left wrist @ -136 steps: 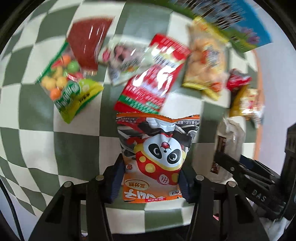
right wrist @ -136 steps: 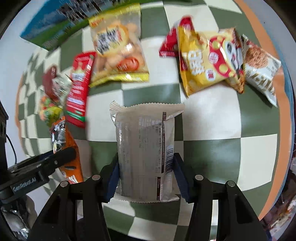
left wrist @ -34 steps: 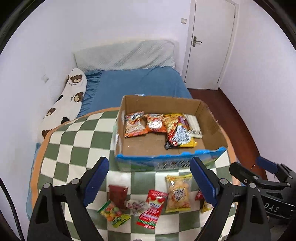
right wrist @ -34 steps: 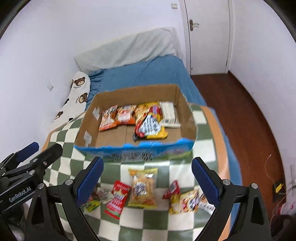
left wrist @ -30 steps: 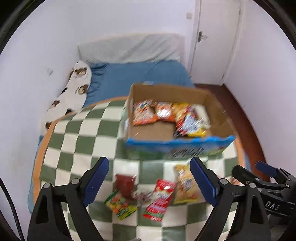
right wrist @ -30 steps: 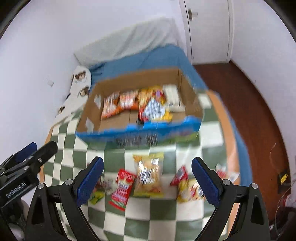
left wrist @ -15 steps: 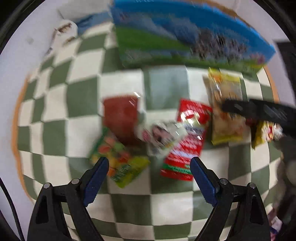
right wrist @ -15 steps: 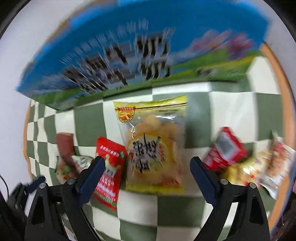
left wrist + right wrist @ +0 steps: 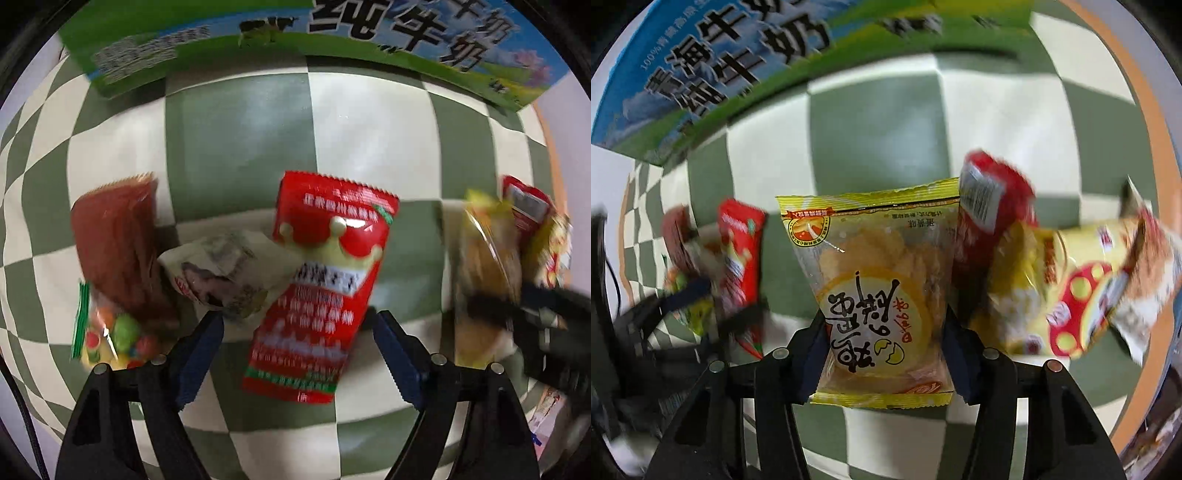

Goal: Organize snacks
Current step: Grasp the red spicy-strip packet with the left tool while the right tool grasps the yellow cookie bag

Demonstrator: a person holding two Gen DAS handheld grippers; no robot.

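A red snack packet [image 9: 317,288] with a gold crown lies on the checked cloth [image 9: 240,147]. My left gripper [image 9: 297,350] points down over its lower half, one finger on each side. The jaws are closing and the pads stand clear of the packet. In the right wrist view a yellow packet of round crackers [image 9: 882,295] sits between the fingers of my right gripper [image 9: 884,354]. These jaws are closing too, and both pads touch the packet's side edges. The blue and green milk carton box [image 9: 738,66] stands just beyond.
Left of the red packet lie a pale crumpled packet [image 9: 229,273], a dark red packet [image 9: 114,243] and a bag of coloured candies [image 9: 110,332]. Right of the yellow packet lie a small red packet [image 9: 993,206] and a yellow and red bag [image 9: 1082,288]. The cloth's orange edge [image 9: 1145,110] runs on the right.
Both grippers have dropped from above the box to just over the cloth. The left jaws have narrowed around the red packet. The right jaws have closed onto the yellow packet.
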